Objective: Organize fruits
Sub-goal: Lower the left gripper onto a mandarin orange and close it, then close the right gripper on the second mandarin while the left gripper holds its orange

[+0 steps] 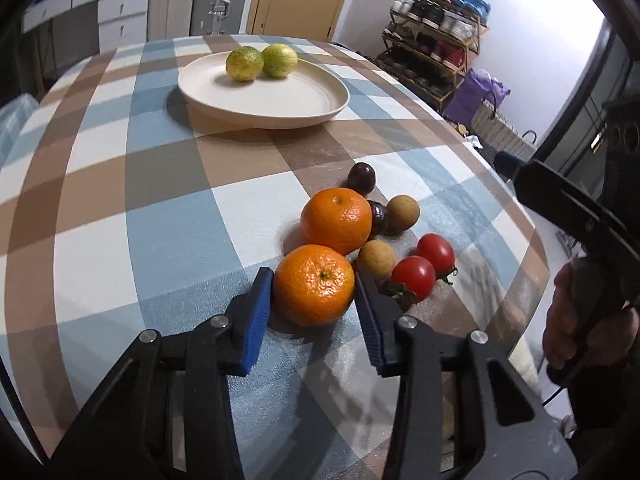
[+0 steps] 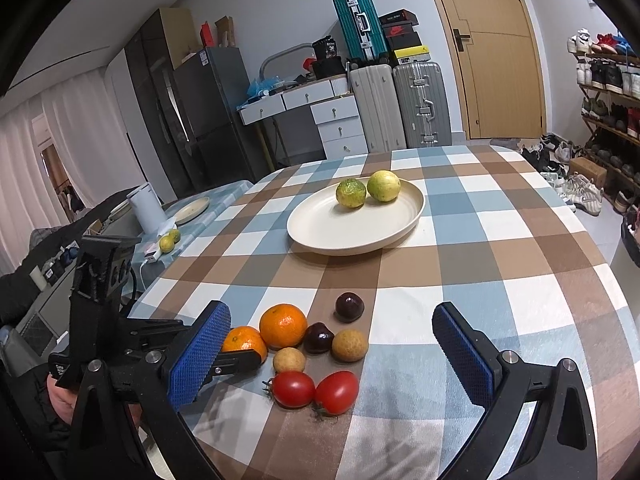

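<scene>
A cream plate (image 1: 280, 100) (image 2: 320, 236) at the table's far side holds two green-yellow limes (image 1: 262, 61) (image 2: 367, 190). Nearer lies a cluster: two oranges, two dark passion fruits (image 1: 361, 178) (image 2: 349, 306), two tan longans (image 1: 402, 212) (image 2: 350, 345) and two red tomatoes (image 1: 424, 266) (image 2: 316, 390). My left gripper (image 1: 314, 296) has its blue pads against both sides of the near orange (image 1: 314, 290) (image 2: 245, 342), which rests on the cloth. The second orange (image 1: 336, 220) (image 2: 283, 326) touches it. My right gripper (image 2: 332, 360) is open wide and empty above the tomatoes.
The round table has a blue, brown and white checked cloth (image 1: 120, 200) (image 2: 500, 260). A side table at left holds a white kettle (image 2: 146, 208), a small plate and more limes. Suitcases, a drawer unit and a shoe rack (image 1: 436, 36) stand behind.
</scene>
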A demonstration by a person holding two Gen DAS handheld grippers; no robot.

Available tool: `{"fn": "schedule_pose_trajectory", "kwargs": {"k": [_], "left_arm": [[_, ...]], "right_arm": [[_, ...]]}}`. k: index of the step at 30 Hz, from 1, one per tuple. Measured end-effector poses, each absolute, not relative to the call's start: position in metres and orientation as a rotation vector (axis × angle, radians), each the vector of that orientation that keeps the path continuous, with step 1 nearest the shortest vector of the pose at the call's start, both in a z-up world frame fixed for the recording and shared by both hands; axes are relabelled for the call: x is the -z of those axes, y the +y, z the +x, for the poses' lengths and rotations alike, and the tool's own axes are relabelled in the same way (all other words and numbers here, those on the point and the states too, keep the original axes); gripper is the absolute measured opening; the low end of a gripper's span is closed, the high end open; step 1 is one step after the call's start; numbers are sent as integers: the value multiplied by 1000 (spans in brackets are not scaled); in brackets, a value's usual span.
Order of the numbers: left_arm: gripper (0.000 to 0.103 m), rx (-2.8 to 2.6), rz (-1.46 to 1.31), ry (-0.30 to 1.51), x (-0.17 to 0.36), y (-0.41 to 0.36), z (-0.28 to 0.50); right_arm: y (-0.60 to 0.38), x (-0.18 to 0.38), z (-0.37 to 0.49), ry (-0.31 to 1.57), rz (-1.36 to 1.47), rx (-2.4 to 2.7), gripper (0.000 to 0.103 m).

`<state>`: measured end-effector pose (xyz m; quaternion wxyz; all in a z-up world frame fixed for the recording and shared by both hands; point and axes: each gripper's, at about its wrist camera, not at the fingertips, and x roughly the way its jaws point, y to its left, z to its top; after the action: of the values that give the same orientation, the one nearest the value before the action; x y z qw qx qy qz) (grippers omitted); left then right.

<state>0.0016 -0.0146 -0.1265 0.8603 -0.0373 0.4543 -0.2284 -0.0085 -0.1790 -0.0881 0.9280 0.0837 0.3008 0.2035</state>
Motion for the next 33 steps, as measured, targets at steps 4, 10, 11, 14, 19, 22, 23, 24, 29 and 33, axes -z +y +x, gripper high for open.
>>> {"fn": "schedule_pose_trajectory", "kwargs": {"k": [4,10,11,14,19,22,23,24,29,33], "left_arm": [[38,484,-99,947,125,-11,0],[38,473,-126,911,114,2,-2],[38,467,-130,901,110,5,-2],[38,451,-147,872,101,15,-3],[38,425,-170,827,88,33,-5],[38,414,-178,813,84,43,-6],[38,410,-180,807,82,47,-6],[38,407,-180,805,82,49,-7],[38,392,-190,805,86,59,-9],[38,388,-204,817,94,62,-7]], "right_arm": [[-179,89,-9,619,174,-415,103],[-179,91,-9,629,179,-416,103],[-179,91,-8,634,181,-417,103],[-178,94,-6,649,191,-425,103],[-168,99,-2,688,189,-463,103],[-158,103,2,717,190,-496,103],[-154,104,4,731,185,-506,103],[-150,106,6,742,179,-511,103],[-131,109,14,771,116,-540,103],[-119,110,21,788,52,-547,102]]}}
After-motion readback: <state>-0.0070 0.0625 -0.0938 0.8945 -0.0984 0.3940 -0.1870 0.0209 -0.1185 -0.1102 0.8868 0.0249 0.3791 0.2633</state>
